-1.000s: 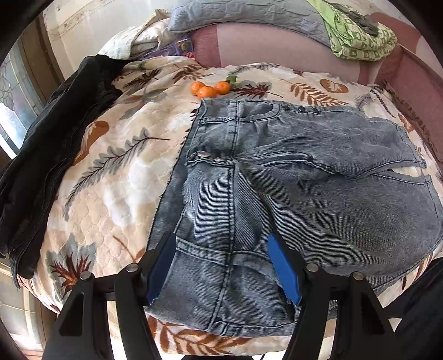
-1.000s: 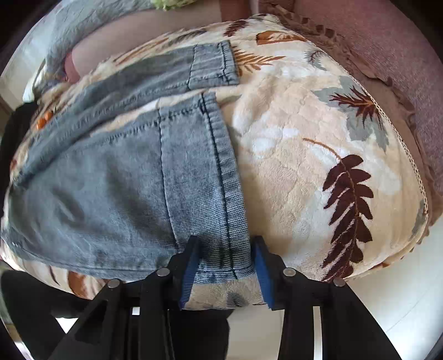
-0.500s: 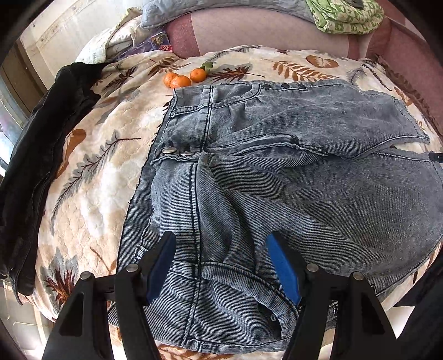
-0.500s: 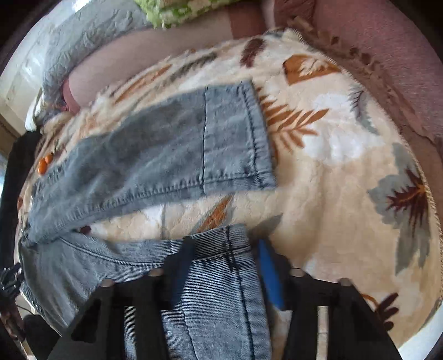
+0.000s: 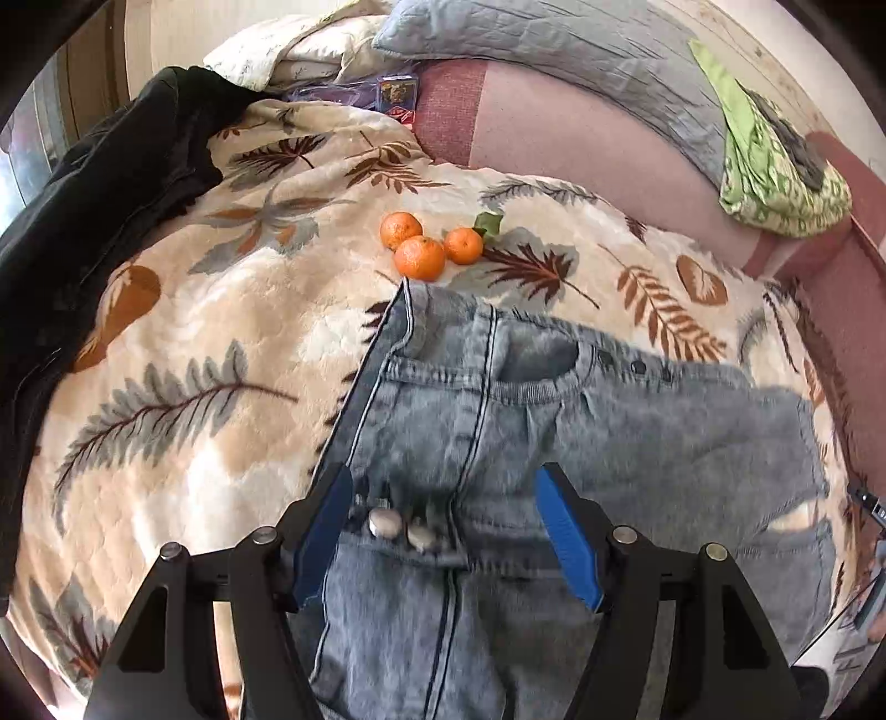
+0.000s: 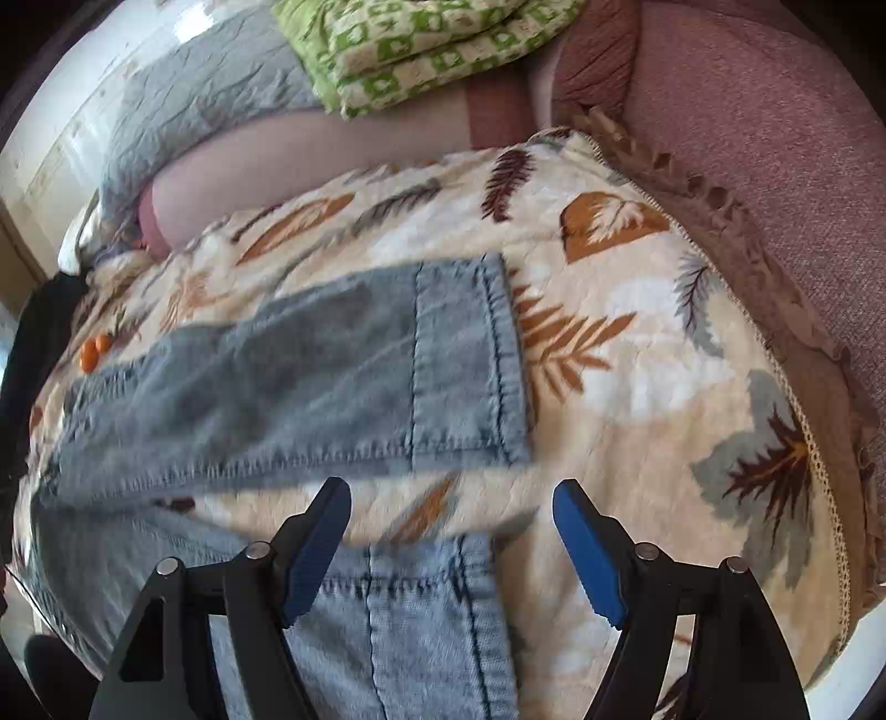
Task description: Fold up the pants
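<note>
Jeans [image 5: 554,432] lengthwise across blanket [image 5: 183,354]: waistband beneath open, empty left gripper [image 5: 443,531]; near hem [image 6: 421,576] beneath open, empty right gripper [image 6: 451,545].

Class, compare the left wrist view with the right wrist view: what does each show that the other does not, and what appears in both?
Only the left wrist view shows the jeans' waistband, metal buttons and the black jacket's full spread. Only the right wrist view shows the two leg hems and the blanket's fringed edge. Both show the jeans, leaf-print blanket, oranges, green cloth and an open gripper: left, right.
</note>
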Motion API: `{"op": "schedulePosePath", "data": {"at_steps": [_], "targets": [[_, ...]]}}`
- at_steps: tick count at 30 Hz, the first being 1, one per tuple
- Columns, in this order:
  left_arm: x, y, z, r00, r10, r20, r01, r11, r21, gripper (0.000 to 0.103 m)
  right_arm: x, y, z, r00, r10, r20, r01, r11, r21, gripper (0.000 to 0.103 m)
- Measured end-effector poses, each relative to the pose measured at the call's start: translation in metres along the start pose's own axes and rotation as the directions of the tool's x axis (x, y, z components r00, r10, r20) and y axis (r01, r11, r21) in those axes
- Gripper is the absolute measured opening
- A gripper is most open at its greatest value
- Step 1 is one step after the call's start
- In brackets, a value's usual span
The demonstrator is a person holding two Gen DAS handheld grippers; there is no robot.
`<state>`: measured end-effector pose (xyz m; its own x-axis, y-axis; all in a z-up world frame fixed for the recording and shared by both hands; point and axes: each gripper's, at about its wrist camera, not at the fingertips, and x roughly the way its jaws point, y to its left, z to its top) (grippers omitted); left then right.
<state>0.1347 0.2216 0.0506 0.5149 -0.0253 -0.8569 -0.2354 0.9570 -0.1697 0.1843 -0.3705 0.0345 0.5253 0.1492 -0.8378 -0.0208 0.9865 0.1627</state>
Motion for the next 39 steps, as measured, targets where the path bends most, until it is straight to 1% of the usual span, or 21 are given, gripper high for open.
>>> {"op": "schedulePosePath", "data": {"at_steps": [2,4,6,8,10,12,13,14,15,16,17,20,21,22,24,25,26,30,33,36,39], "targets": [[0.014,0.003,0.025,1.000,0.022,0.004,-0.022,1.000,-0.017,0.070,0.010,-0.005,0.020,1.000,-0.008,0.008,0.008,1.000,0.024,0.078],[0.031,0.003,0.046,1.000,0.020,-0.005,-0.020,1.000,-0.015,0.070,0.022,-0.010,0.038,1.000,0.025,-0.001,-0.025,0.997,0.072,0.078],[0.050,0.004,0.063,0.999,0.026,-0.027,-0.027,0.999,-0.019,0.069,0.039,-0.010,0.056,0.999,0.040,-0.015,-0.038,0.996,0.086,0.078],[0.067,0.004,0.074,0.998,0.038,-0.048,-0.039,0.999,-0.019,0.069,0.053,-0.009,0.069,0.999,0.034,-0.018,-0.032,0.995,0.093,0.078],[0.083,0.003,0.082,0.996,0.073,-0.060,-0.073,0.997,-0.006,0.069,0.070,-0.009,0.080,0.999,0.031,-0.037,-0.027,0.995,0.098,0.078],[0.096,0.007,0.088,0.994,0.084,-0.074,-0.086,0.996,-0.025,0.069,0.086,-0.013,0.090,0.998,0.032,-0.056,-0.025,0.993,0.117,0.078],[0.101,0.009,0.090,0.994,0.084,-0.073,-0.087,0.995,-0.042,0.068,0.093,-0.014,0.094,0.997,0.031,-0.064,-0.023,0.992,0.124,0.078],[0.104,0.011,0.091,0.995,0.078,-0.066,-0.081,0.995,-0.051,0.061,0.099,-0.015,0.098,0.997,0.031,-0.068,-0.023,0.992,0.127,0.078],[0.108,0.011,0.092,0.994,0.080,-0.071,-0.083,0.996,-0.045,0.033,0.105,-0.015,0.102,0.997,0.030,-0.072,-0.021,0.992,0.125,0.078],[0.114,0.010,0.093,0.991,0.100,-0.093,-0.103,0.994,-0.034,0.006,0.110,-0.014,0.105,0.997,0.026,-0.078,-0.017,0.993,0.117,0.078],[0.118,0.010,0.093,0.989,0.109,-0.104,-0.113,0.993,-0.036,0.007,0.116,-0.012,0.108,0.996,0.019,-0.092,-0.010,0.994,0.107,0.078],[0.123,0.005,0.096,0.986,0.137,-0.092,-0.139,0.990,-0.018,0.005,0.137,-0.011,0.114,0.989,-0.004,-0.147,0.018,0.995,0.095,0.078],[0.124,0.002,0.096,0.985,0.147,-0.090,-0.148,0.989,-0.008,0.004,0.142,-0.011,0.115,0.987,0.001,-0.160,0.014,0.995,0.098,0.076],[0.125,0.000,0.097,0.984,0.156,-0.089,-0.157,0.988,0.003,0.004,0.148,-0.009,0.116,0.984,0.022,-0.179,-0.006,0.996,0.088,0.058],[0.124,-0.001,0.099,0.983,0.165,-0.083,-0.166,0.986,0.005,0.003,0.148,-0.002,0.119,0.985,0.003,-0.173,0.006,0.999,0.051,0.045],[0.122,0.000,0.099,0.983,0.164,-0.076,-0.165,0.986,-0.004,0.003,0.145,0.000,0.121,0.986,0.004,-0.166,0.004,0.999,0.049,0.024],[0.119,0.001,0.100,0.985,0.162,-0.064,-0.163,0.986,-0.014,0.003,0.139,0.001,0.122,0.989,-0.012,-0.147,0.018,0.999,0.038,0.017],[0.086,-0.001,0.101,0.990,0.137,0.018,-0.136,0.990,-0.037,0.003,0.104,0.002,0.123,0.998,0.008,-0.056,-0.006,0.999,0.044,0.016],[0.043,-0.003,0.097,0.990,0.101,0.097,-0.097,0.994,-0.045,0.003,0.067,0.003,0.121,0.999,0.034,0.007,-0.034,0.998,0.054,0.016],[-0.012,-0.004,0.088,0.982,0.050,0.180,-0.044,0.998,-0.034,0.003,0.022,0.005,0.118,0.995,0.067,0.072,-0.071,0.996,0.057,0.016],[-0.076,0.001,0.066,0.964,-0.016,0.264,0.020,1.000,-0.010,0.003,-0.031,0.005,0.106,0.983,0.110,0.148,-0.119,0.991,0.056,0.016]]}}
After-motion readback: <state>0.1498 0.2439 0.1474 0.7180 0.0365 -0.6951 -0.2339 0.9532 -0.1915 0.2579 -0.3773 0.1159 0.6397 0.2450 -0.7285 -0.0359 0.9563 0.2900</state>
